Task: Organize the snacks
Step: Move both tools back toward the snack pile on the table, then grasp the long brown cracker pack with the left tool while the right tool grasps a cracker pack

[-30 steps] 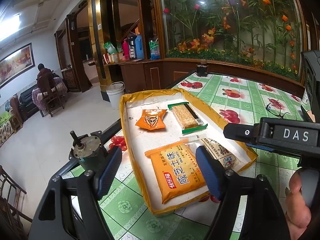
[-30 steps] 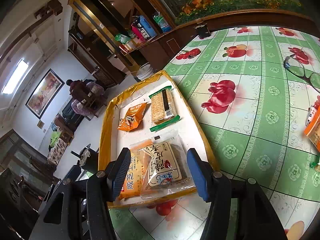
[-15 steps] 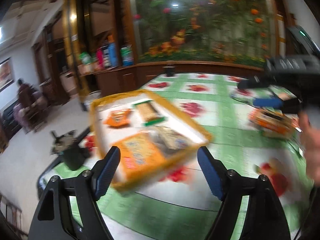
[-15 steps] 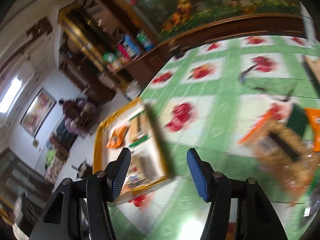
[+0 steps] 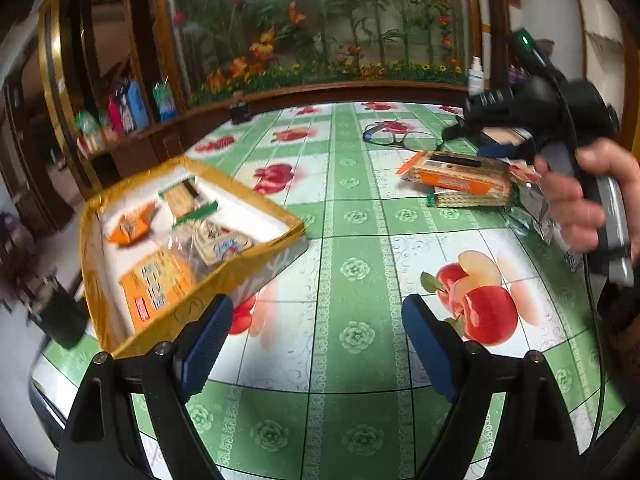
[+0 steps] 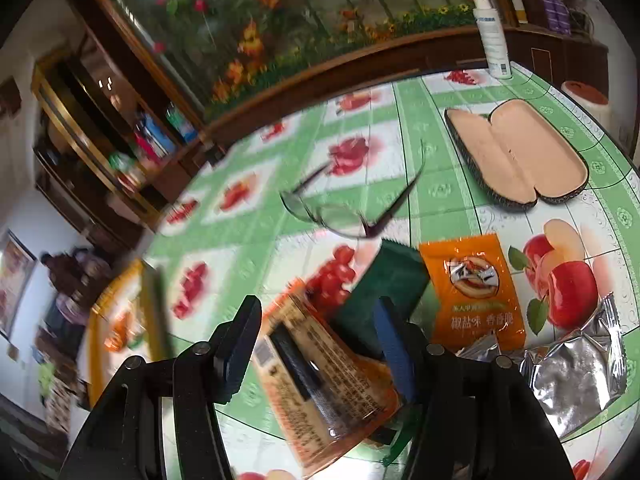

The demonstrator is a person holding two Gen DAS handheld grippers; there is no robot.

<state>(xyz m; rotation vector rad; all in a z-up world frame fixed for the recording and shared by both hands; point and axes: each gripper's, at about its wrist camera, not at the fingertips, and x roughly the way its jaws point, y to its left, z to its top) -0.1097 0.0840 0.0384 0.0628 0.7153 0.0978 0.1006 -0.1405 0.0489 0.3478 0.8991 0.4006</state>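
A gold-rimmed tray [image 5: 96, 216] at the table's left holds several snack packs, among them an orange cracker pack [image 5: 156, 284] and a green-edged one [image 5: 184, 200]. My left gripper [image 5: 314, 312] hovers over bare tablecloth to the right of the tray; its jaws are opening with nothing between them. My right gripper [image 6: 318, 308] stands open over a loose pile of snacks. An orange cracker pack [image 6: 320, 380] lies below and between its fingers, on top of a green pack [image 6: 384, 280]. Beside them lie an orange packet [image 6: 472, 292] and silver packs [image 6: 576, 368].
Eyeglasses [image 6: 348, 208] and an open glasses case [image 6: 516, 156] lie beyond the pile, with a white spray bottle [image 6: 492, 28] at the table's far edge. A wooden ledge with a flower panel backs the table. A hand [image 5: 576, 196] holds the right gripper.
Both grippers have swung to the right, away from the tray. The right one went from above the tray to above the snack pile. The left jaws stand wider.
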